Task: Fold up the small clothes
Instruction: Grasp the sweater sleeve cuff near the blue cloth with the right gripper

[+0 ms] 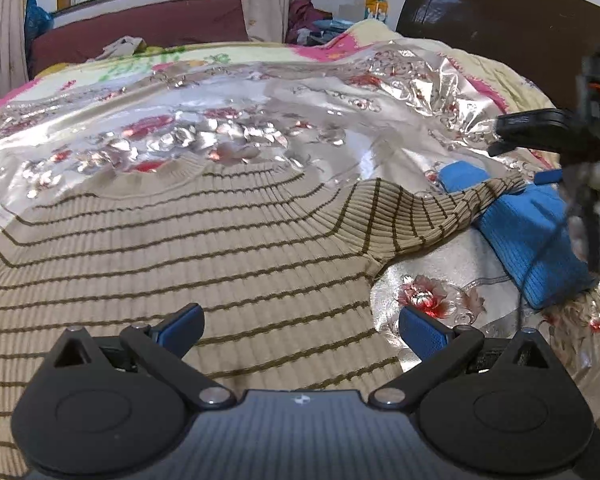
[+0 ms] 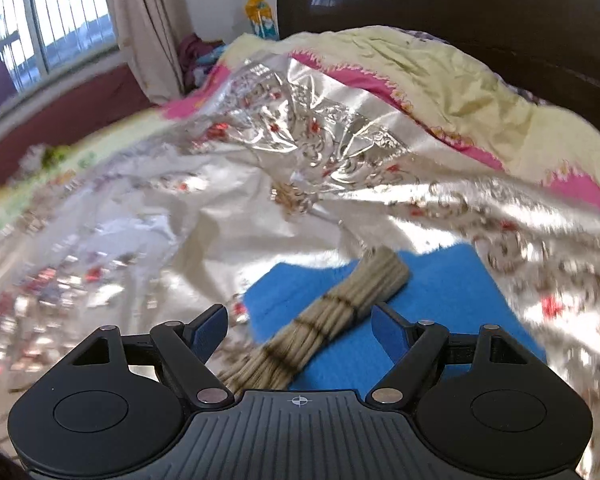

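The striped beige sweater [image 1: 180,248] lies flat on my shiny floral bedcover [image 1: 228,92], ready for folding; its sleeve [image 2: 324,320] trails across a folded blue garment [image 2: 452,292]. My right gripper [image 2: 300,330] straddles that sleeve, jaws wide, untouching; my left gripper [image 1: 300,330] hovers wide and empty

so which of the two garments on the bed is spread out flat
The striped beige sweater. Its body lies open across the bed, while the blue garment is a small folded block with the sweater's sleeve draped over it.
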{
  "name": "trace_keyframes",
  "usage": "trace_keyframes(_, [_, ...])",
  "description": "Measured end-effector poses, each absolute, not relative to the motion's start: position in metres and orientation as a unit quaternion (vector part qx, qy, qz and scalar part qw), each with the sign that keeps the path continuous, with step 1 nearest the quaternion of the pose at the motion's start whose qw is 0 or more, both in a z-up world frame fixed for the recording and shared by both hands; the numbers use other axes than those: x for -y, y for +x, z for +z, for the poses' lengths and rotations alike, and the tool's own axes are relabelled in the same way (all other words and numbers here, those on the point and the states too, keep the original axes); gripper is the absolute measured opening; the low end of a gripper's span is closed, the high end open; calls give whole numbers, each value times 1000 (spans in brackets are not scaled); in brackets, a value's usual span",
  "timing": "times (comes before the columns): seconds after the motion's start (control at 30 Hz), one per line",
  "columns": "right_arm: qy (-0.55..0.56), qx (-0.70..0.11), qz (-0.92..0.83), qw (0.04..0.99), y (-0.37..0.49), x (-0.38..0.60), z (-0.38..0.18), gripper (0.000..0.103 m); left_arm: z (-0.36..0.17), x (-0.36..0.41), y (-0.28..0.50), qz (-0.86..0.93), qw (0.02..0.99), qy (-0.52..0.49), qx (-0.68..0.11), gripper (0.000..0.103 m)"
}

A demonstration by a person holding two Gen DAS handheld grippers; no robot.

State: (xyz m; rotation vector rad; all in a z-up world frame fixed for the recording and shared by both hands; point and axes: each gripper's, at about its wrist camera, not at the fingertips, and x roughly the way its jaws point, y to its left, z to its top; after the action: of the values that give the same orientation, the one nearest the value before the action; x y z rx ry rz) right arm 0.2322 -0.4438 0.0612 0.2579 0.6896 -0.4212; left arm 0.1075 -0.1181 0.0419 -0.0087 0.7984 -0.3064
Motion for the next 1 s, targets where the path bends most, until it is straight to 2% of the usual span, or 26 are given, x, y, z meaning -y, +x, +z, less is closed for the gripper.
trace_keyframes(0.17, [57, -382, -239, 891, 255, 449, 38, 79, 32, 118, 109, -146, 902, -10, -407, 103])
trace_keyframes(0.4, [-3, -396, -264, 880, 204, 465, 43, 80, 20, 108, 104, -147, 893, -31, -425, 103])
trace_keyframes(0.5, [16, -389, -271, 880, 183, 475, 52, 81, 19, 103, 99, -145, 892, -36, -427, 103])
trace_keyframes(0.6, [87, -381, -260, 883, 176, 493, 54, 81, 16, 100, 96, -142, 890, -41, -432, 103])
trace_keyframes(0.73, [190, -357, -240, 882, 181, 511, 56, 80, 16, 101, 94, -138, 889, -36, -436, 103])
trace_keyframes(0.87, [219, -347, -229, 883, 202, 512, 52, 79, 18, 104, 94, -139, 890, -28, -434, 103])
trace_keyframes(1.0, [241, -366, -225, 870, 217, 513, 44, 61, 18, 107, 94, -143, 890, -23, -433, 103])
